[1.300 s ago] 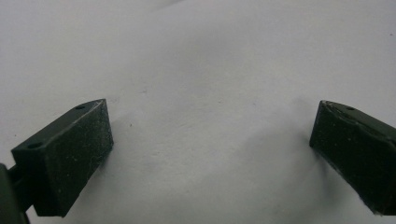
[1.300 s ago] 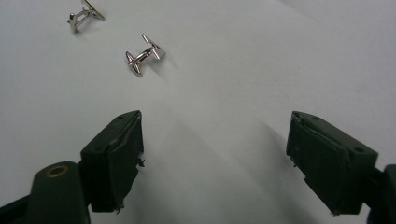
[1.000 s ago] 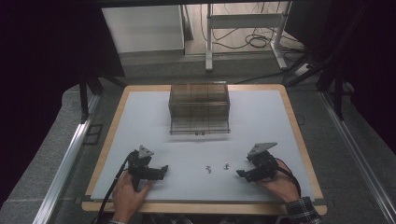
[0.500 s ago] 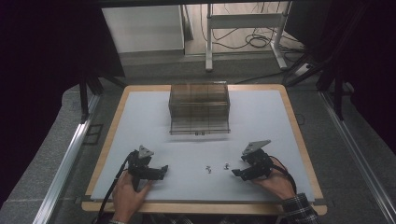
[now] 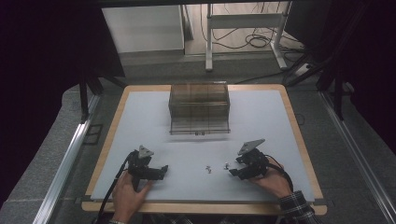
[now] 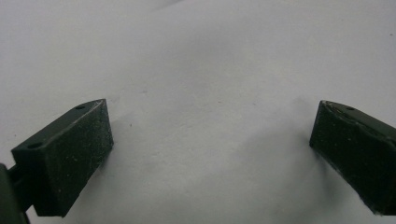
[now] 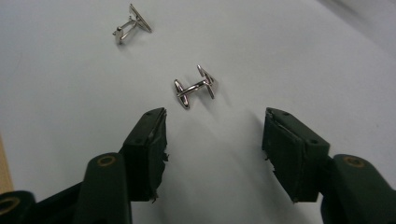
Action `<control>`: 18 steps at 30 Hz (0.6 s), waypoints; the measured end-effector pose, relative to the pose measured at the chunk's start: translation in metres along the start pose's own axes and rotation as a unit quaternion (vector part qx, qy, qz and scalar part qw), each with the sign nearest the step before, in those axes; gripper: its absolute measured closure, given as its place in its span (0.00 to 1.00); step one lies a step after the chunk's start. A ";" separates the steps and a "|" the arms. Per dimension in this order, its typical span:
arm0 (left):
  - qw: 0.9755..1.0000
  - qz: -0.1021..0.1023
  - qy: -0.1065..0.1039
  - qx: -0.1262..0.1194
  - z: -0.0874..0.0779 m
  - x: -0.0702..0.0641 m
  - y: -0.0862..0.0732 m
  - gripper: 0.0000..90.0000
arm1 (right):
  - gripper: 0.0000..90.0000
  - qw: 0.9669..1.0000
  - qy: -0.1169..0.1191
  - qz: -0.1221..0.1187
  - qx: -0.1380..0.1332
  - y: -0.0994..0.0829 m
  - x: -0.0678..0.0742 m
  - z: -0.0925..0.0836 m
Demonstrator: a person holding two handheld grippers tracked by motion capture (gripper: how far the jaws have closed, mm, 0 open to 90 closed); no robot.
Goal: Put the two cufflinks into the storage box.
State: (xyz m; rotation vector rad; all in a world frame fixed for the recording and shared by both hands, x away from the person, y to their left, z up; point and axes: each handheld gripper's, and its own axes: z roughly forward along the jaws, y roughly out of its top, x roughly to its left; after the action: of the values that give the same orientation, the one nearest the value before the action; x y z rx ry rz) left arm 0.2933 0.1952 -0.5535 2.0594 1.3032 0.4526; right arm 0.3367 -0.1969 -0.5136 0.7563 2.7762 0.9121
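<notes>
You are at the start of the job: on the grey table mat (image 5: 261, 116), the clear compartment box (image 5: 200, 108) sits in the upper middle of the high view with nothing visibly in it, and both cufflinks lie loose in the lower middle, so picking up and stowing is all ahead of you, as I judge it. Your left gripper (image 5: 161, 170) rests at lower left, jaws spread wide over bare mat, well apart from either piece. Your right gripper (image 5: 229, 172) at lower right is aimed at the nearer cufflink (image 7: 195, 87); its jaws have just been closing, yet they stand apart with nothing between them, and that cufflink lies just beyond the tips, slightly toward the left jaw in the right gripper view. The farther cufflink (image 7: 132, 23) lies at that view's upper left.
</notes>
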 end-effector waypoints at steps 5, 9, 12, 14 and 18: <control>1.000 0.000 0.000 0.000 0.000 0.000 0.000 0.00 | 0.57 1.000 0.004 -0.005 0.003 0.003 0.001 0.001; 1.000 0.000 0.000 0.000 0.000 0.000 0.000 0.00 | 0.64 1.000 0.005 -0.009 -0.001 0.006 0.000 0.002; 1.000 0.000 0.000 0.000 0.000 0.000 0.000 0.00 | 0.68 1.000 0.007 -0.011 -0.003 0.008 0.000 0.003; 1.000 0.000 0.000 0.000 0.000 0.000 0.000 0.00 | 0.72 1.000 0.007 -0.015 -0.004 0.010 0.000 0.004; 1.000 0.000 0.000 0.000 0.000 0.000 0.000 0.00 | 0.79 1.000 0.007 -0.019 -0.008 0.012 0.000 0.006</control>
State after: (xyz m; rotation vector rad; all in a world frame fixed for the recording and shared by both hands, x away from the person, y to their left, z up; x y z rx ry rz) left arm 0.2933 0.1952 -0.5535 2.0592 1.3030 0.4527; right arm 0.3439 -0.1851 -0.5114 0.6938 2.7821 0.9355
